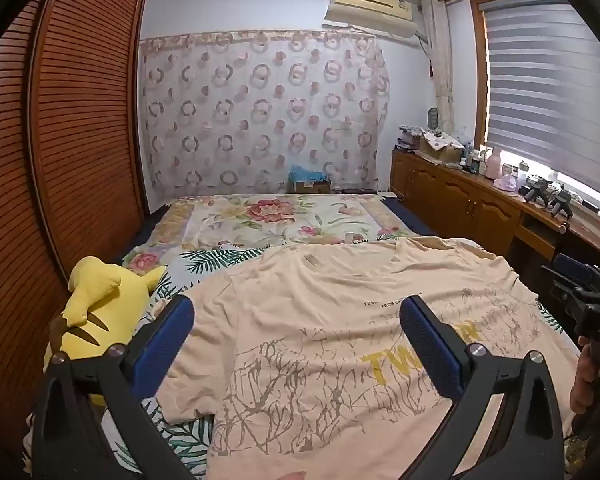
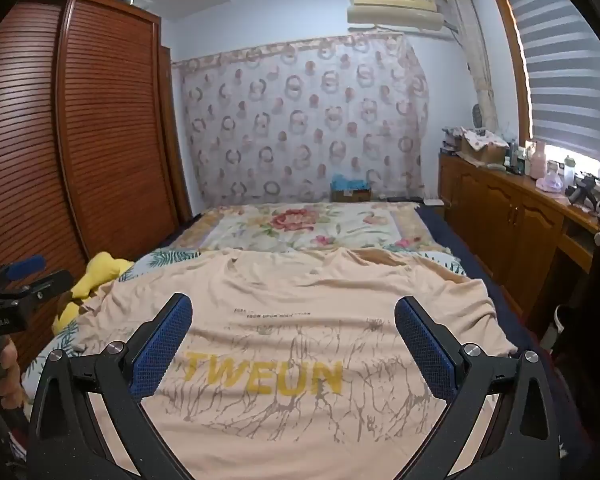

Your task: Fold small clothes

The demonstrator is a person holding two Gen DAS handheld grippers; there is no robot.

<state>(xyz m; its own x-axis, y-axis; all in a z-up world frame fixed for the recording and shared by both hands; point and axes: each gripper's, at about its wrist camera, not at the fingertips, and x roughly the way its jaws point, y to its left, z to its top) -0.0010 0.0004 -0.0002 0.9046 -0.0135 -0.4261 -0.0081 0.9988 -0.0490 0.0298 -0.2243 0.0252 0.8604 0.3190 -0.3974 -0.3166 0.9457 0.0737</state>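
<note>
A: What is being shown on the bed (image 1: 168, 224), counted out?

B: One peach T-shirt (image 2: 300, 292) is being displayed, spread flat and face up on the leaf-print sheet (image 1: 188, 440), with its collar toward the far wall. One yellow word, "TWEUN" (image 2: 262, 376), is being carried across its chest among brown branching lines.

A: And the tools?

B: Two grippers are being held above the near part of the shirt. The left gripper (image 1: 296, 344) is being kept spread wide, nothing being pinched between its two blue pads (image 1: 166, 340). The right gripper (image 2: 294, 342) is likewise being kept parted and empty, the printed word being framed between its fingers.

A: Anything else being counted?

B: One yellow plush toy (image 1: 100, 308) is being propped at the bed's left edge, beside one louvred wooden wardrobe (image 1: 80, 120). One air conditioner (image 2: 394, 6) is being seen high on the far wall, and one floral quilt (image 2: 312, 224) is lying beyond the shirt.
</note>
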